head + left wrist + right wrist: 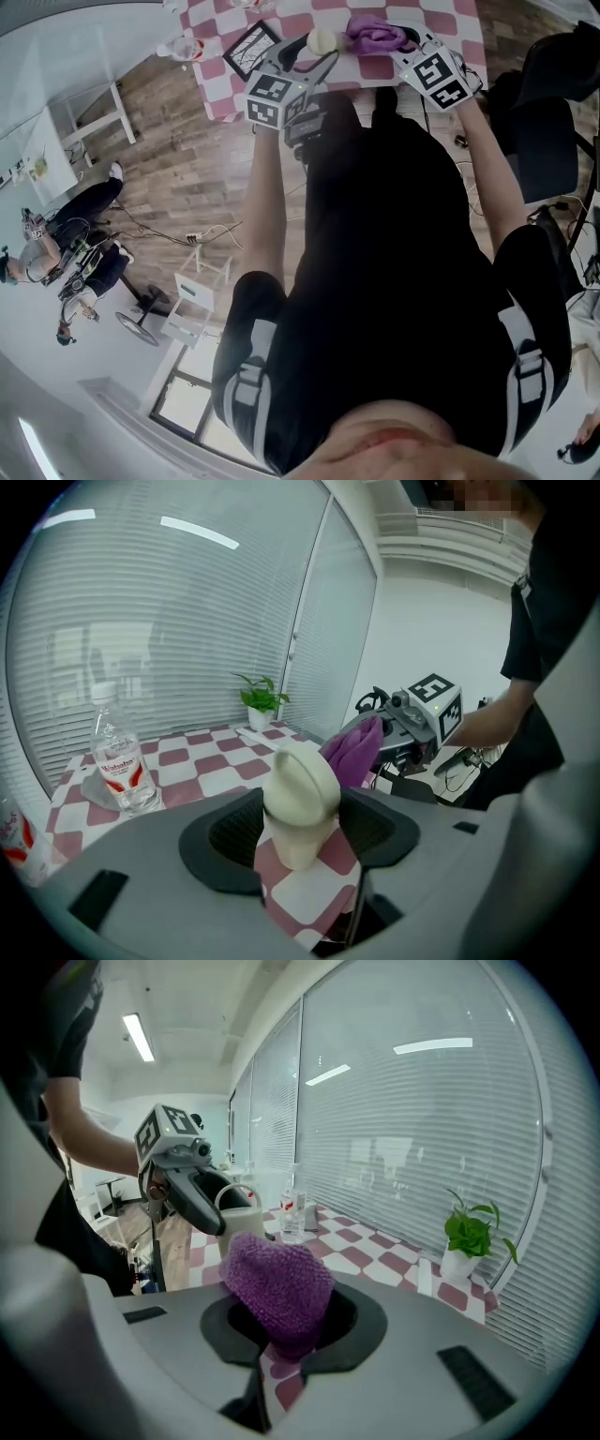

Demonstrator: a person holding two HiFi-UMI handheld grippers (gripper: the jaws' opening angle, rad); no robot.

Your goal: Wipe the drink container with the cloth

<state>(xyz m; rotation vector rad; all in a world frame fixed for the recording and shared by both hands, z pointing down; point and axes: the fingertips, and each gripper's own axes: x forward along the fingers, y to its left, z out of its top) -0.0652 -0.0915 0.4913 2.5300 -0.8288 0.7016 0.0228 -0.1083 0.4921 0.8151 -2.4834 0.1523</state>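
A cream drink container (300, 799) with a rounded top stands between the black pads of my left gripper (300, 834), which is shut on it and holds it over the red-and-white checked table (202, 766). In the head view the drink container (322, 40) sits at the table's near edge in the left gripper (314, 56). My right gripper (281, 1327) is shut on a bunched purple knitted cloth (281, 1286). The cloth (373, 34) hangs just right of the container, apart from it. From the right gripper view the container (239, 1211) shows its looped handle.
A clear water bottle (119, 757) with a red label and a small potted plant (261, 701) stand on the table toward the blinds. A dark framed tablet (249, 49) lies at the table's left. A seated person (75, 253) and a white stool (197, 291) are on the floor left.
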